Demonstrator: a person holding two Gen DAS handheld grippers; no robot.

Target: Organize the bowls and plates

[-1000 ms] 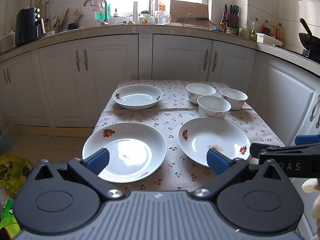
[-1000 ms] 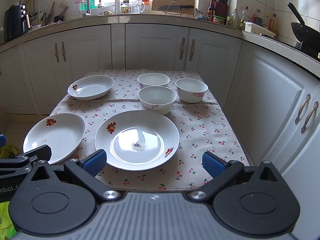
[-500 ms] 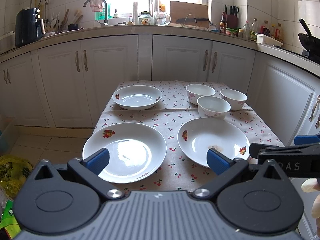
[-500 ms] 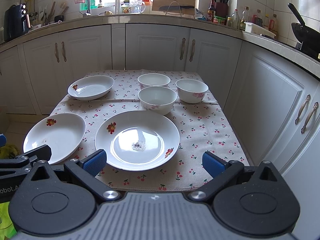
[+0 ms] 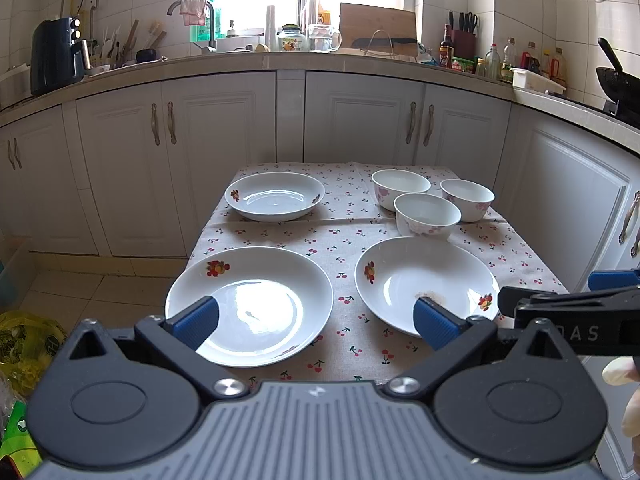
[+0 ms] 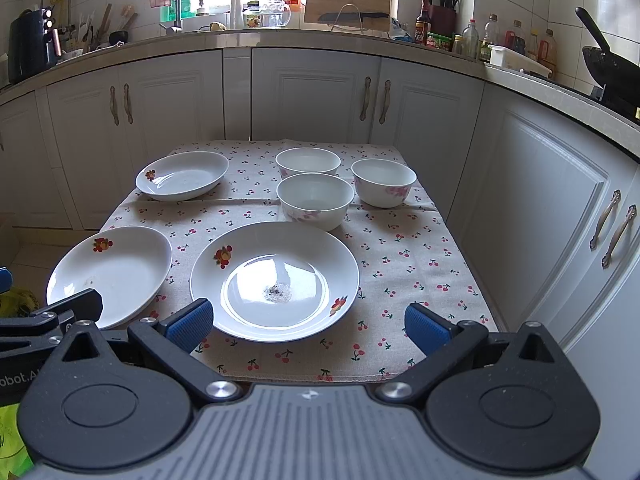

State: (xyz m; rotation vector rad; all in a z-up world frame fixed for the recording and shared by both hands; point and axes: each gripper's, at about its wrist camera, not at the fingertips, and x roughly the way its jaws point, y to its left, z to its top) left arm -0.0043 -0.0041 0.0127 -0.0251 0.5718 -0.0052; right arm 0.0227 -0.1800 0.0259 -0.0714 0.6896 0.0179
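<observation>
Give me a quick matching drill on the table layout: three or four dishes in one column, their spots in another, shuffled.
Seen from the left wrist view.
1. smaller plate
2. plate with a brown speck
3. three bowls
4. clean large plate

A. far right, clustered
B. near left
C. far left
D. near right

Pairs: 1-C, 2-D, 3-A, 4-B

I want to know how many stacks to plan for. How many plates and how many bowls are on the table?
Plates: 3, near left, near right, far left.
Bowls: 3, far, near, right.
Total: 6
</observation>
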